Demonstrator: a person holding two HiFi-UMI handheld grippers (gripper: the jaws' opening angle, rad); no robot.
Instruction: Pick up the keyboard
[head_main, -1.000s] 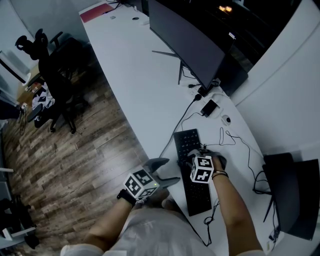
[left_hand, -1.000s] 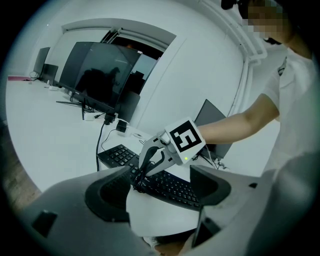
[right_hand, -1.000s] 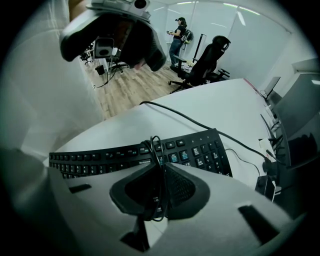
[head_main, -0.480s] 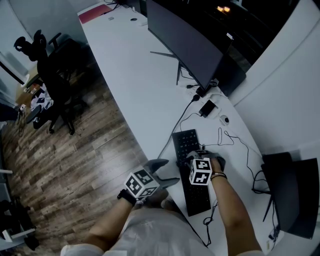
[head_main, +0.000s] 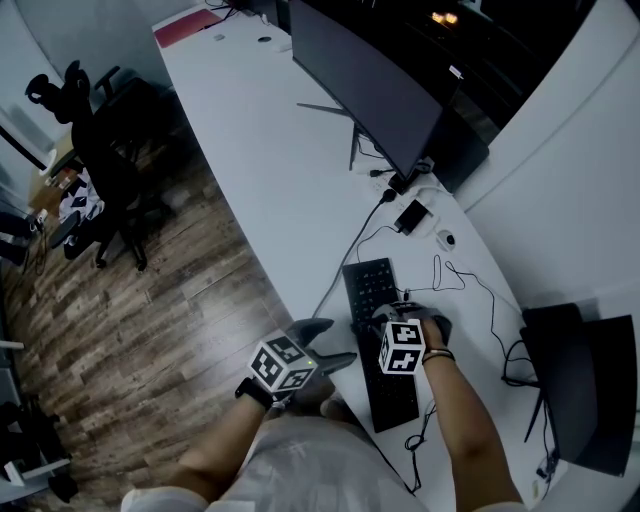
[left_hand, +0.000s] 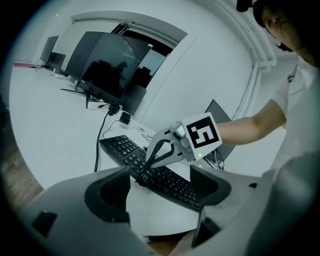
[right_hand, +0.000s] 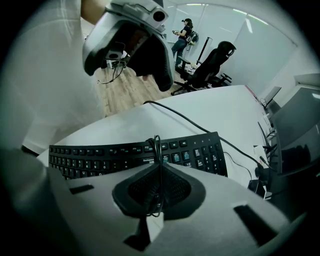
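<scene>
The black keyboard (head_main: 372, 285) lies on the white desk (head_main: 260, 150) near its front edge, with its cable running toward the monitor. My right gripper (head_main: 375, 325) points steeply down onto the keyboard's middle. Its jaws have just been closing and now stand shut, pads together, with the tips on the keys (right_hand: 110, 152) by the long edge. I see nothing between the pads. In the left gripper view, the right gripper (left_hand: 141, 179) touches the keyboard (left_hand: 120, 146) at its near edge. My left gripper (head_main: 335, 347) hangs off the desk's edge beside the keyboard, open and empty (left_hand: 157, 192).
A wide dark monitor (head_main: 370, 90) stands at the back. A small dark device (head_main: 410, 215), a small round object (head_main: 445, 240) and loose cables (head_main: 465, 280) lie behind the keyboard. A dark flat item (head_main: 580, 390) sits at the right. An office chair (head_main: 100, 160) stands on the wooden floor.
Both grippers stay where they were. Only the head view has shifted slightly.
</scene>
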